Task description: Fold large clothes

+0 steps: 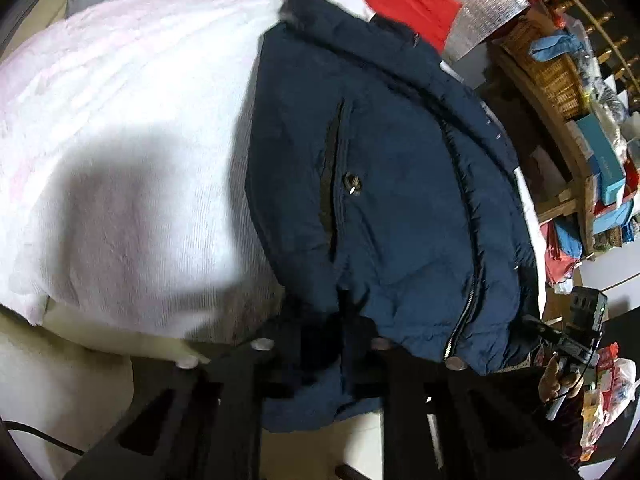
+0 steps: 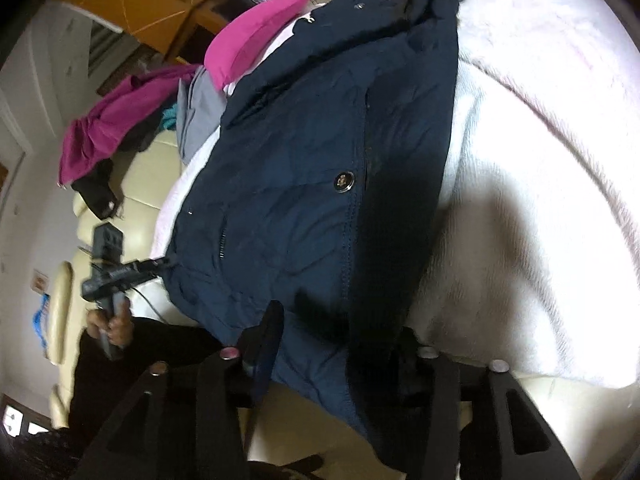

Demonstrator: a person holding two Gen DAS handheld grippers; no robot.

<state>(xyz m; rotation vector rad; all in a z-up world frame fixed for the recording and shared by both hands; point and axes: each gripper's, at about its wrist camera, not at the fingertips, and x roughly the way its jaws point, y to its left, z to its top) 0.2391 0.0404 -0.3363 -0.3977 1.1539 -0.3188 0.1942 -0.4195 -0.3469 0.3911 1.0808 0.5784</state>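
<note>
A navy padded jacket (image 1: 380, 160) (image 2: 300, 160) lies spread on a white fleecy blanket (image 1: 140, 160) (image 2: 540, 200), with its zip, snap buttons and a slanted pocket facing up. My left gripper (image 1: 336, 340) is shut on the jacket's near hem, and dark fabric is bunched between its fingers. From the right wrist it appears at the jacket's left edge as the left gripper (image 2: 164, 262), held by a hand (image 2: 116, 324). My right gripper (image 2: 340, 340) is shut on thick hem fabric further along the same edge. The left wrist view shows this right gripper (image 1: 528, 320) at the jacket's lower right corner.
The blanket covers a cream sofa (image 2: 136, 176) (image 1: 80, 380). A magenta garment (image 2: 120, 120), a grey one (image 2: 200, 112) and a pink cushion (image 2: 256, 36) lie beyond the jacket. Red cloth (image 1: 412, 8) and a cluttered wicker shelf (image 1: 560, 80) stand at the far side.
</note>
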